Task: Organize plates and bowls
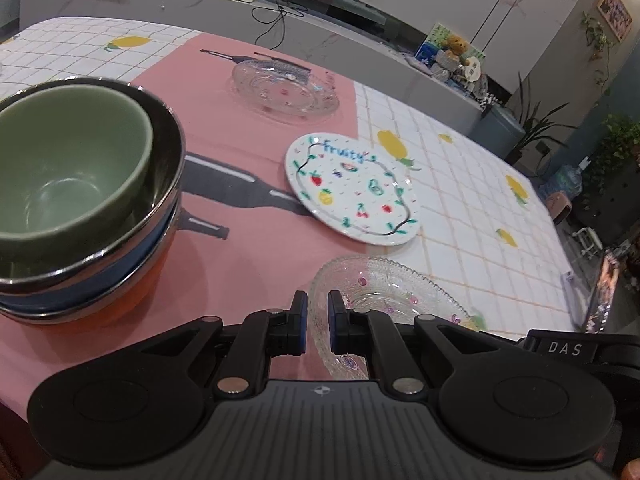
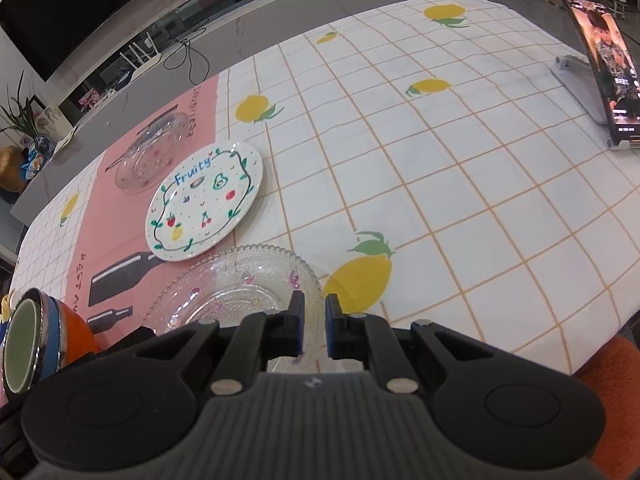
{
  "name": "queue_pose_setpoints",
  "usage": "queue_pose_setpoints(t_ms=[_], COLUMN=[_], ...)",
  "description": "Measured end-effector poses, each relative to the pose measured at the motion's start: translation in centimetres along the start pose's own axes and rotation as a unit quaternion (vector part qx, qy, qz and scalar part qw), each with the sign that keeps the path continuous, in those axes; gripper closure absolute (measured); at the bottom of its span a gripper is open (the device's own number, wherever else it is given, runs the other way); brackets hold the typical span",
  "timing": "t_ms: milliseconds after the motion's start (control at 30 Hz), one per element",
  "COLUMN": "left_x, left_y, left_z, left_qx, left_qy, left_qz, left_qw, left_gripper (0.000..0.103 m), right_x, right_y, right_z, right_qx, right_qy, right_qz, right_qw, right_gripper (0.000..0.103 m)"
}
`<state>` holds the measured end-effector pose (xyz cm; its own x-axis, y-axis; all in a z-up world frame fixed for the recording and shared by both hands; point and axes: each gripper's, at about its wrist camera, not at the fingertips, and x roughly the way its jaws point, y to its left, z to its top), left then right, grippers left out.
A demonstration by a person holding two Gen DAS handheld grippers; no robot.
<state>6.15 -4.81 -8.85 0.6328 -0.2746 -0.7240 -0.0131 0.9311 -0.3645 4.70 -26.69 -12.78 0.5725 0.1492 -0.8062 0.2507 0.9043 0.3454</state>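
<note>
While the bowls [image 1: 80,200] are nested left of the left gripper [image 1: 318,322], three plates remain unstacked: glass plate [image 2: 240,284] beneath both, fruit plate [image 1: 352,190] and another glass plate [image 1: 284,88] ahead. Left gripper and right gripper [image 2: 315,326]: narrow, empty.

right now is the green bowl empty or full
Empty: the green bowl shows its bare bottom, nested upright atop the stacked bowls.

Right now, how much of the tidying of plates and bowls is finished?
Done, it seems: the bowls are nested in one stack, a green ceramic bowl topmost. In hand: nothing; the left tool and right tool are shut and empty above the near clear glass plate. Left: that plate, the white "Fruity" printed plate and the far clear glass plate lie apart, unstacked.
</note>
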Motion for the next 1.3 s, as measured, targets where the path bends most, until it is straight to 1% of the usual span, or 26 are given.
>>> queue_pose_setpoints(t_ms=[233,367,500,633,733,833,867,900,967,1033,1133,1200,1267,1300], left_x=[0.6,0.8,1.3,1.3,1.3,1.3,1.3,1.2,0.9,0.7,0.4,0.1,-0.3,-0.5], left_y=[-0.2,-0.2,-0.2,-0.6,-0.8,-0.6,-0.6,-0.6,-0.7,-0.8,-0.9,-0.9,-1.0,-1.1], left_z=[-0.1,-0.2,-0.4,-0.6,-0.6,-0.5,-0.4,-0.4,-0.2,-0.1,0.0,0.1,0.3,0.5], left_qx=[0.017,0.02,0.023,0.041,0.05,0.05,0.051,0.051,0.053,0.057,0.059,0.06,0.063,0.064], left_qy=[-0.01,-0.007,0.002,-0.001,0.002,0.002,0.001,-0.001,-0.006,-0.009,-0.011,-0.015,-0.024,-0.028], left_qz=[0.015,0.02,0.03,0.036,0.035,0.033,0.032,0.033,0.034,0.037,0.036,0.031,0.026,0.026], left_qw=[0.9997,0.9996,0.9993,0.9985,0.9981,0.9982,0.9982,0.9982,0.998,0.9976,0.9975,0.9976,0.9974,0.9972], left_gripper=[0.092,0.09,0.087,0.085,0.083,0.083,0.081,0.079,0.073,0.07,0.065,0.062,0.058,0.057], right_x=[1.3,1.5,1.9,1.9,1.9,1.9,1.9,1.8,1.7,1.5,1.2,0.9,0.6,0.4], right_y=[-0.1,-0.2,0.0,0.5,0.2,0.1,0.1,0.2,0.5,0.7,1.0,1.1,1.1,1.1], right_z=[-0.1,0.0,-0.2,-0.3,-0.3,-0.3,-0.3,-0.4,-0.4,-0.4,-0.4,-0.4,-0.3,-0.3], right_qx=[0.008,0.01,0.003,-0.011,-0.005,0.005,0.005,0.003,0.0,-0.006,-0.013,-0.012,-0.01,-0.011], right_qy=[0.006,0.007,0.02,0.017,0.017,0.02,0.021,0.021,0.02,0.017,0.013,0.011,0.005,0.001], right_qz=[0.0,0.003,0.002,-0.005,0.0,0.005,0.004,0.003,0.001,-0.002,-0.007,-0.009,-0.012,-0.014], right_qw=[1.0,1.0,1.0,1.0,1.0,1.0,1.0,1.0,1.0,1.0,1.0,1.0,1.0,1.0], right_gripper=[0.093,0.093,0.09,0.089,0.089,0.086,0.085,0.084,0.076,0.074,0.068,0.063,0.06,0.055])
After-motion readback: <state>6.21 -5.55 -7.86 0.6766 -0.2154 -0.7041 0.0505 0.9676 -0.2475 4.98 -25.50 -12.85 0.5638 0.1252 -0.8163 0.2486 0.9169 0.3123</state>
